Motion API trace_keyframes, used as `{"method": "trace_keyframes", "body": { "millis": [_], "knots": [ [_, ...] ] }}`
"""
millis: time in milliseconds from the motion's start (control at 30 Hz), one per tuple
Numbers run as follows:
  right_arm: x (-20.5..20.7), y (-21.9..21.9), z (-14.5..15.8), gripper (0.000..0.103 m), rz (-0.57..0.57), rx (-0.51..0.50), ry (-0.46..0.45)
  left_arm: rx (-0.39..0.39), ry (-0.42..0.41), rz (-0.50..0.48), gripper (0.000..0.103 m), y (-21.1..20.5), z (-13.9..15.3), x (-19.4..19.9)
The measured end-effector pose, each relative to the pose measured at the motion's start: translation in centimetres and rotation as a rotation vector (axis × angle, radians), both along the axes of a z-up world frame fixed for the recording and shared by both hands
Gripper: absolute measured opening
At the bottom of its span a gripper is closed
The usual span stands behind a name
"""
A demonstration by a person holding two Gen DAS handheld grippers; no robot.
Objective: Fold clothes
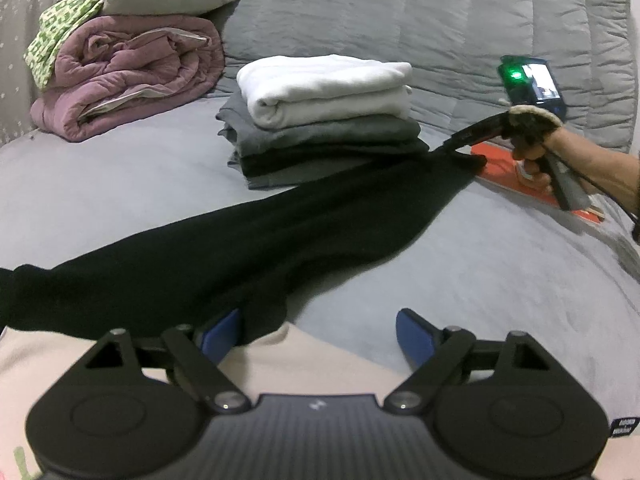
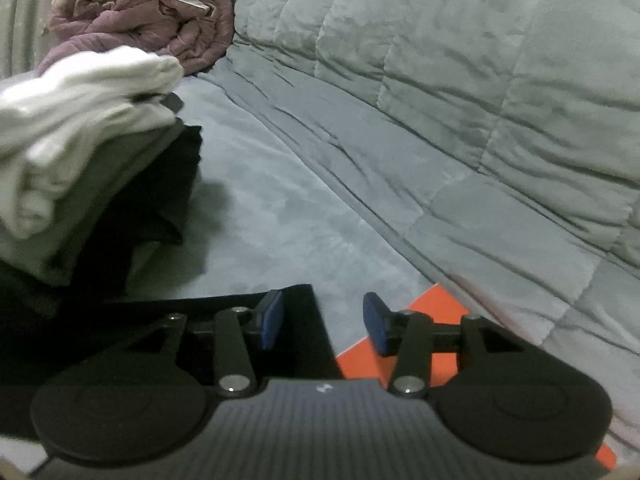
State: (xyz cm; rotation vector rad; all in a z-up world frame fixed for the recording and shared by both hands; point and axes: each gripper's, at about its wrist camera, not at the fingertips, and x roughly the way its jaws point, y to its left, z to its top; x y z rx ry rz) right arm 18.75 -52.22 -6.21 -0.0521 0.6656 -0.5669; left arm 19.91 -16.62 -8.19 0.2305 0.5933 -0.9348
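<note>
Left wrist view: the black garment point(image 1: 256, 248) lies stretched across the bed point(image 1: 480, 280) in front of the folded stack point(image 1: 324, 120); the left gripper point(image 1: 318, 338) is spread wide, grasping nothing. Right wrist view: the right gripper point(image 2: 323, 326) gapes too — the garment's far corner lies between its fingers, unpinched, seemingly to keep the cloth flat.

Left wrist cam sits low over the bed point(image 1: 120, 184), looking forward past its own fingers point(image 1: 222, 334) across to the folded stack point(image 1: 324, 120) and the rolled purple comforter point(image 1: 132, 88), with the other gripper visible far right. Right wrist cam is much closer to that stack point(image 2: 80, 140), which sits on its left, facing the grey quilt point(image 2: 460, 80). Both catch the stack, comforter point(image 2: 152, 16) and orange board point(image 2: 424, 320).
</note>
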Motion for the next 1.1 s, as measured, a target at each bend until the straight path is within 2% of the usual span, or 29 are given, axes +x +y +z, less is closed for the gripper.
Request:
{"method": "trace_keyframes", "body": {
  "millis": [67, 300, 433, 633, 833, 1100],
  "knots": [
    [-0.6, 1.1, 0.6, 0.057, 0.01, 0.016, -0.008, -0.003, 0.002, 0.019, 0.087, 0.2, 0.0, 0.1],
    [-1.6, 5.4, 2.7, 0.058, 0.08, 0.09, -0.005, -0.012, -0.002, 0.127, 0.088, 1.0, 0.3, -0.1],
    [-2.6, 8.1, 4.1, 0.066, 0.135, 0.098, -0.009, -0.038, 0.021, 0.184, 0.089, 2.2, 0.8, -1.1],
    [-3.9, 11.5, 5.9, 0.068, 0.202, 0.11, -0.017, -0.09, 0.089, 0.236, 0.093, 5.4, 0.8, -4.2],
    [-4.8, 16.0, 7.6, 0.069, 0.277, 0.147, -0.025, -0.028, 0.072, 0.276, 0.093, 8.3, 1.0, -7.8],
    [-6.2, 24.1, 9.4, 0.073, 0.417, 0.175, -0.048, 0.052, 0.012, 0.364, 0.095, 13.2, 4.1, -11.2]
  ]
}}
